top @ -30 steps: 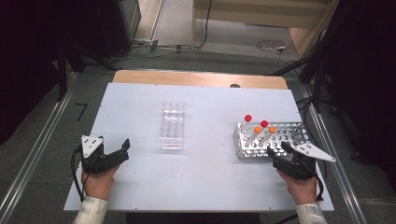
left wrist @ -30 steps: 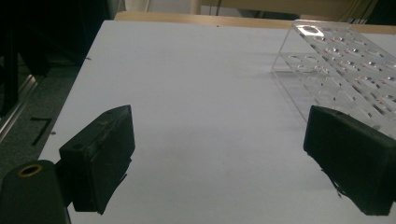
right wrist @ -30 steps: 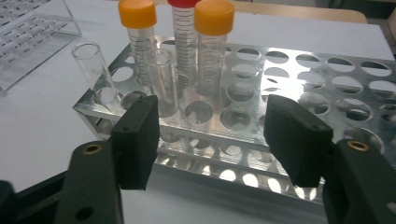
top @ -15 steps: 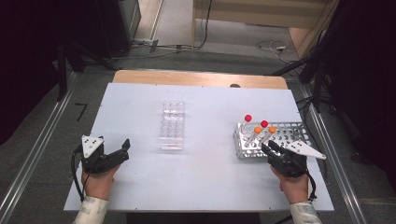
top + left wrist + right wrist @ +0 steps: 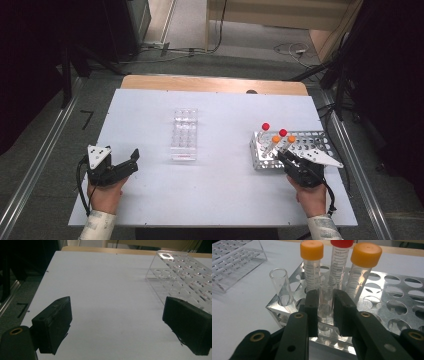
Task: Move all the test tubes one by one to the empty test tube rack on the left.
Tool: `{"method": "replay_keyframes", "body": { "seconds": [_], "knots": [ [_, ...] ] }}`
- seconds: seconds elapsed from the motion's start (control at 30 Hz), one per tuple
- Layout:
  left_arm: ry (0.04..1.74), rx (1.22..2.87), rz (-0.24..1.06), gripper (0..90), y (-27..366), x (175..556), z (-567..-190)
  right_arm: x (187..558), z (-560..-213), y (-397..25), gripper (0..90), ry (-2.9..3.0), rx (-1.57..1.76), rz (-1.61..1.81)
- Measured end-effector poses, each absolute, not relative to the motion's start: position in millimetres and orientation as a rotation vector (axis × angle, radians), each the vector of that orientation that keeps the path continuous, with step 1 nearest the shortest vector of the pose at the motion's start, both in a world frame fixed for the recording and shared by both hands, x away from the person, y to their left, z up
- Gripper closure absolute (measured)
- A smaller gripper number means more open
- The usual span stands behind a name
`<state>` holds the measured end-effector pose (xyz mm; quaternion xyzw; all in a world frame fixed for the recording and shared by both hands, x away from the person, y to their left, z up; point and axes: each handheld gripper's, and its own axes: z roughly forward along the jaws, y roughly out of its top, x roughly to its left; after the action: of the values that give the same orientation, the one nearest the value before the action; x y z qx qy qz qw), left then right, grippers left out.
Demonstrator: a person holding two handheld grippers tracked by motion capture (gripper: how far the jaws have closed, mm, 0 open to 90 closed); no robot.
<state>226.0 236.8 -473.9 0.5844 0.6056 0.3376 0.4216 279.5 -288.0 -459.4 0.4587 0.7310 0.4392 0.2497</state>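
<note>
Black right gripper (image 5: pixel 325 310) has closed onto uncapped tube (image 5: pixel 326 297).

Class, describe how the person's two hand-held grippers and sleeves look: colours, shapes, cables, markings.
Each hand-held gripper, left and right, is black with two blocky jaws, brass-ringed holes, a grey three-cornered plate and a trailing black cable. The sleeves are pale with a faint pattern.

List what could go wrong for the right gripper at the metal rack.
The right gripper has its jaws around an uncapped clear tube in the metal rack. Squeezing hard might crack it. The capped tubes, like the orange-capped tube, stand right behind; a tilted lift could knock them or drag the rack.
</note>
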Motion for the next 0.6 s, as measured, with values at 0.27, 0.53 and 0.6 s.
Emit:
{"method": "replay_keyframes", "body": {
  "seconds": [0.27,0.53,0.6],
  "knots": [
    [1.516,1.465,0.846,9.3,236.6,226.0,-473.9,279.3,-459.4,-286.0,73.3,1.989,1.236,1.188],
    [1.516,1.466,0.848,9.3,236.6,226.0,-473.9,272.5,-443.5,-286.4,73.8,1.938,1.213,1.214],
    [1.516,1.465,0.848,9.3,236.8,226.0,-473.8,268.9,-431.8,-287.5,73.8,1.912,1.200,1.242]
  ]
}}
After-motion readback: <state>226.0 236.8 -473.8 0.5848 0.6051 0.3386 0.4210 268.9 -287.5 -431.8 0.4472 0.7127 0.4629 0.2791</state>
